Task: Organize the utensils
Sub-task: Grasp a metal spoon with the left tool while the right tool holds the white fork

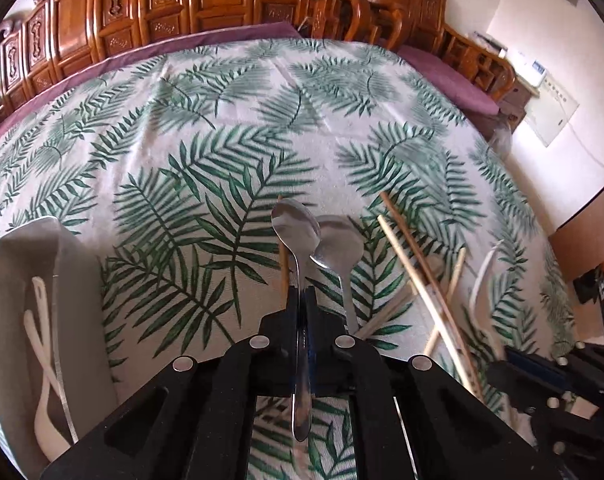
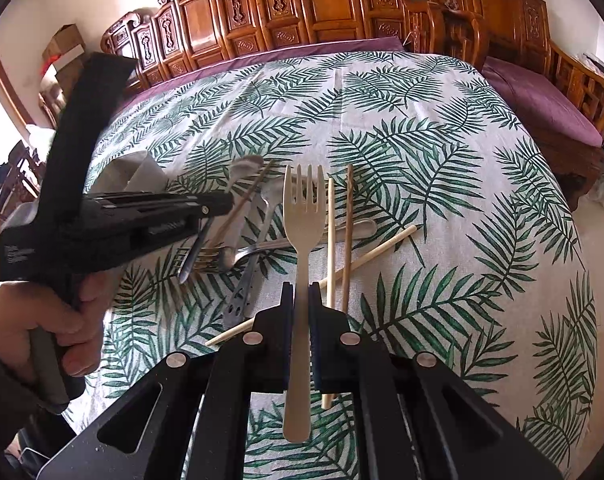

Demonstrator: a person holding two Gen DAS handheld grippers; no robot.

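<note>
Left wrist view: the left gripper (image 1: pixel 302 300) is clamped on the handle of a metal spoon (image 1: pixel 296 224), bowl raised above the leaf-print tablecloth (image 1: pixel 182 140). A second spoon (image 1: pixel 337 244) and wooden chopsticks (image 1: pixel 417 280) lie just beside it; a grey tray (image 1: pixel 22 248) at left holds white utensils (image 1: pixel 42 360). In the right wrist view, the right gripper (image 2: pixel 300 300) pinches a pale fork (image 2: pixel 303 208), tines forward, over scattered cutlery (image 2: pixel 242 252).

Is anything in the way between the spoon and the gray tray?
Nothing visible is. The left gripper holds the metal spoon, and only bare leaf-print tablecloth lies between it and the gray tray at left.
</note>
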